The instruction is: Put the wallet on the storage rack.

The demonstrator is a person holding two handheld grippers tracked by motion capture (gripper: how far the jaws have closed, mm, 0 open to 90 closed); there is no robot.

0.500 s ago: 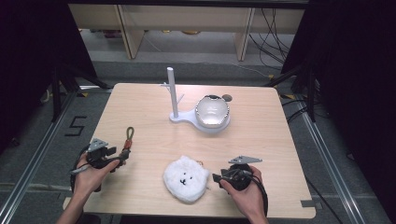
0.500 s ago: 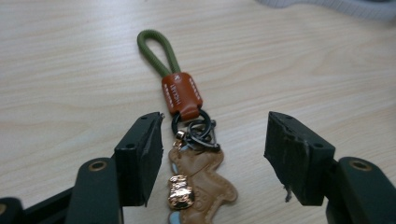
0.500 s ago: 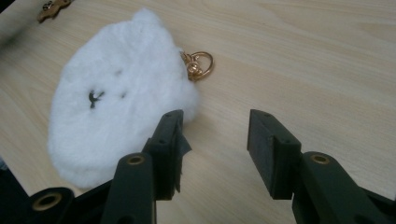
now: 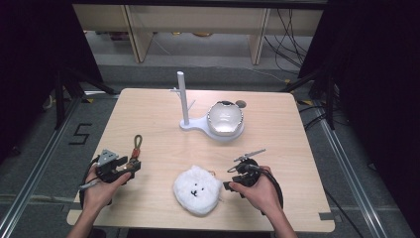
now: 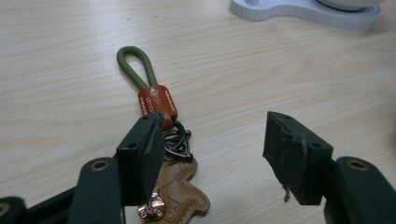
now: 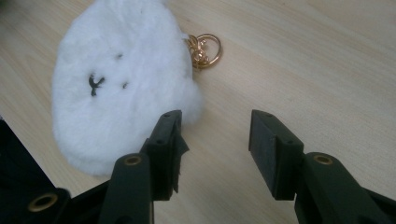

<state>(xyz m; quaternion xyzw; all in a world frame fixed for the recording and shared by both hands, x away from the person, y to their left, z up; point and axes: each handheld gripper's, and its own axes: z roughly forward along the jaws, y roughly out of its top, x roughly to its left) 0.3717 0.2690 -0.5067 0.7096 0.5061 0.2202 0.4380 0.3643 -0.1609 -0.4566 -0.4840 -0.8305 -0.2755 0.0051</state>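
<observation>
A keychain (image 5: 156,100) with an olive cord loop, an orange sleeve, a dark ring and a brown leather charm lies on the table (image 4: 277,144). My left gripper (image 5: 219,158) is open just over its ring end, and the left pad covers part of the ring. In the high view the keychain (image 4: 136,145) lies at the table's left, with the left gripper (image 4: 130,166) at its near end. A white fluffy plush (image 6: 121,84) with a small face and a gold ring (image 6: 205,46) lies left of my open right gripper (image 6: 215,149). The high view shows the plush (image 4: 197,189) beside the right gripper (image 4: 229,186).
A white stand (image 4: 184,101) with an upright post and short pegs rises at the table's middle back. A shiny bowl (image 4: 225,118) sits on its base. Shelves and cables lie beyond the far edge, and dark floor flanks both sides.
</observation>
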